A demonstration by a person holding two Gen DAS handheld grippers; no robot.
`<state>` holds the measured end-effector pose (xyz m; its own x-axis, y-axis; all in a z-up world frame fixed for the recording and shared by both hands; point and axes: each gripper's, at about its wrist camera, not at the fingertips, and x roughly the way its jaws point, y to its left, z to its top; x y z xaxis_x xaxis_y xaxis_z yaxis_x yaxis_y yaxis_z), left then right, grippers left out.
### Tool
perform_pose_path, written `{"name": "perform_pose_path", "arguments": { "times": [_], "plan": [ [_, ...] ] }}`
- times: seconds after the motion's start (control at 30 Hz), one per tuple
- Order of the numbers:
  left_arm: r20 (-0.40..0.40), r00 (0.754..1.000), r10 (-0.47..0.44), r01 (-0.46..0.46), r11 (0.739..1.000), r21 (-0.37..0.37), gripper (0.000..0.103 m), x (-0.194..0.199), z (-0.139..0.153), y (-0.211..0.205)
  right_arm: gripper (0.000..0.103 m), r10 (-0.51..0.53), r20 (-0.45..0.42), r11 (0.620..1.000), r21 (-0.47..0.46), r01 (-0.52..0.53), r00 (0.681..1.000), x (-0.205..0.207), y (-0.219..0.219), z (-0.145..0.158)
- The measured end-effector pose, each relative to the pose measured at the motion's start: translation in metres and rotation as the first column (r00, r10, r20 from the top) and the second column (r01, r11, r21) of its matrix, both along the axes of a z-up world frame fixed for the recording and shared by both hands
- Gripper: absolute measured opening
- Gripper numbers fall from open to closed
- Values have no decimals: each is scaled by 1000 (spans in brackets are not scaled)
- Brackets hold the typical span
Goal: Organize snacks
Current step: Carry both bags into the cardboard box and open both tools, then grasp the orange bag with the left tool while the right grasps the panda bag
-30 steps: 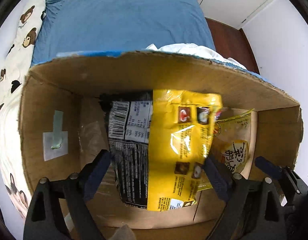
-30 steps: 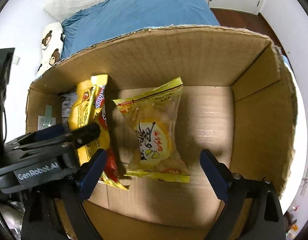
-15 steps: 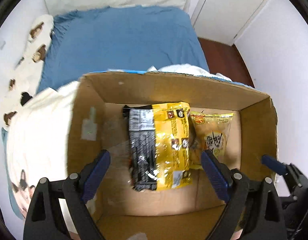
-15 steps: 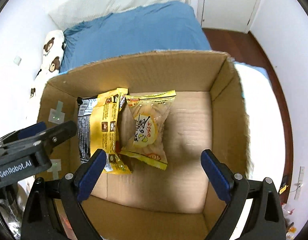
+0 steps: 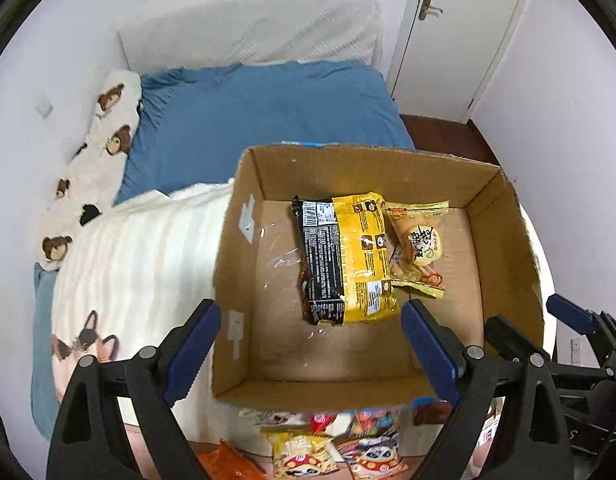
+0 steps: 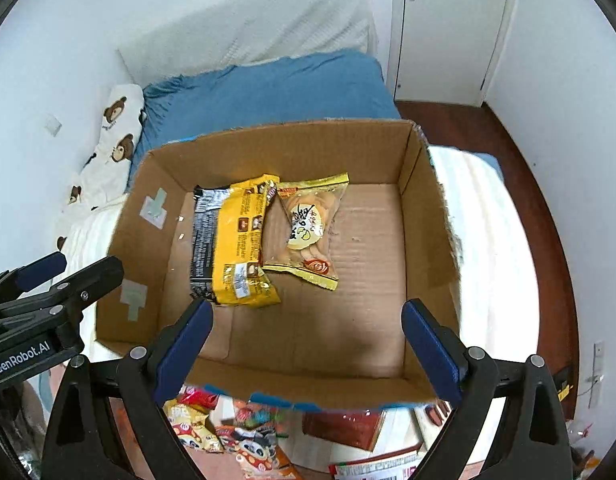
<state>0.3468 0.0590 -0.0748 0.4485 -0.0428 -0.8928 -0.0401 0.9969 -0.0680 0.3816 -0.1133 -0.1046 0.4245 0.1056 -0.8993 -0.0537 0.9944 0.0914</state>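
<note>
Left wrist view: left gripper (image 5: 310,344) spread wide, empty, hanging above the box (image 5: 244,280). Near rim at 6 o'clock, far rim at 12, left wall just inside the left finger (image 5: 192,344). On the floor of the box, a yellow pack (image 5: 362,256) lying flat, a clear pack (image 5: 418,248) touching its right edge at 2 o'clock. Bare cardboard at 9 and 6 o'clock. Loose snacks (image 5: 304,456) below the near rim. Bed (image 5: 260,116) beyond at 11.

Right wrist view: right gripper (image 6: 306,342) also wide apart, nothing between. Yellow pack (image 6: 240,240) at 10 o'clock, clear pack (image 6: 308,228) beside it, touching. Open cardboard at 3 and 5 o'clock, up to the right wall. Left gripper (image 6: 40,292) outside the left wall at 9. Snacks (image 6: 252,440) under the near rim.
</note>
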Motion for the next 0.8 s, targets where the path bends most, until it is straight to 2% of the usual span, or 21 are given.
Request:
{"name": "perform_pose_path", "arguments": {
  "times": [0.27, 0.47, 0.63, 0.73, 0.8],
  "plan": [
    [62, 998, 0, -1, 1000, 3, 92, -42, 26, 0, 97, -14, 80, 1000, 24, 12, 997, -44, 1, 37],
    [58, 998, 14, -12, 999, -34, 92, -74, 33, 7, 97, -20, 65, 997, 78, 15, 998, -75, -1, 42],
    [27, 999, 47, -47, 999, -10, 92, -109, 12, 27, 97, -16, -30, 990, 138, 20, 999, -102, 2, 9],
    [-40, 995, 92, -92, 996, 6, 92, -129, -18, 48, 97, -5, -104, 989, 148, 21, 995, -119, 8, -26],
    [-112, 987, 119, -119, 993, 3, 92, -138, -45, 64, 97, 2, -147, 988, 153, 20, 989, -127, 13, -47]
  ]
}}
